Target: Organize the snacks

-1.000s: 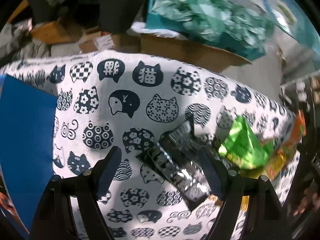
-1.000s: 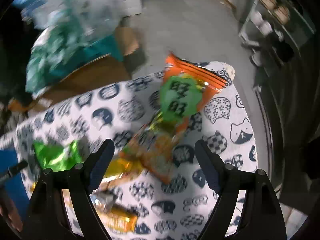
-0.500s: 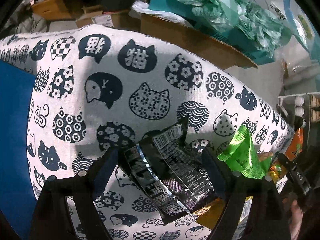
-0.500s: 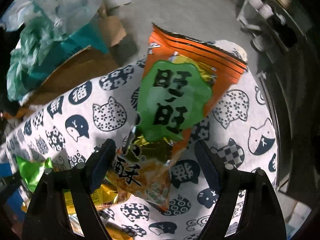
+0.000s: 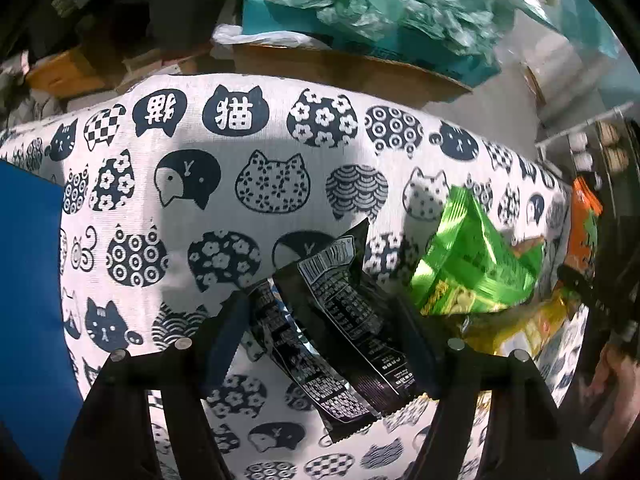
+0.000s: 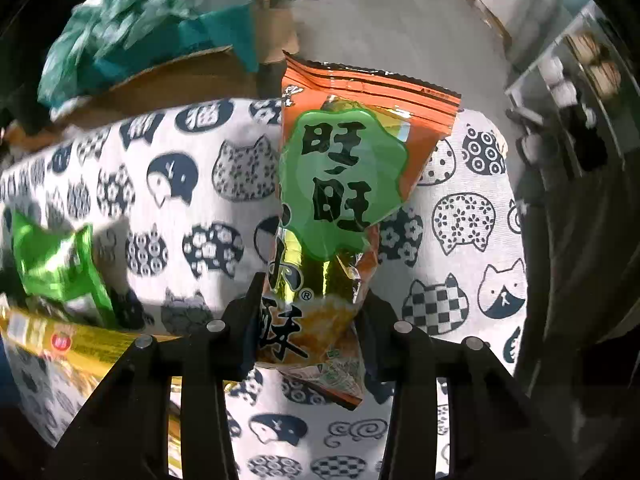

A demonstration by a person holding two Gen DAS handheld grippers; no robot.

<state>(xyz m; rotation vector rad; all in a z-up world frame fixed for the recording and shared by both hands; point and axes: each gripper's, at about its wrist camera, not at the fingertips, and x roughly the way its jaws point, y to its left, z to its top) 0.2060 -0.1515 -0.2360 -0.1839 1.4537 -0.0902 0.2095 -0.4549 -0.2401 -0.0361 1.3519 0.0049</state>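
Two black snack packets (image 5: 340, 320) lie between the fingers of my left gripper (image 5: 320, 320), whose jaws stand partly closed around them on the cat-print cloth (image 5: 260, 184). A green snack bag (image 5: 468, 264) sits to their right, with yellow packets (image 5: 528, 328) behind it. My right gripper (image 6: 310, 312) is shut on an orange and green snack bag (image 6: 344, 184) and holds it upright over the cloth (image 6: 180, 184). The green bag (image 6: 56, 264) and a yellow packet (image 6: 72, 344) show at the left of the right wrist view.
A blue box (image 5: 28, 300) stands at the left edge of the cloth. A cardboard box (image 5: 348, 68) filled with teal plastic bags sits beyond the table's far edge. A shelf rack (image 6: 572, 92) stands at the right.
My left gripper has moved in over the black packets and its jaws have narrowed around them. My right gripper has advanced and closed on the orange and green bag, which now stands upright.
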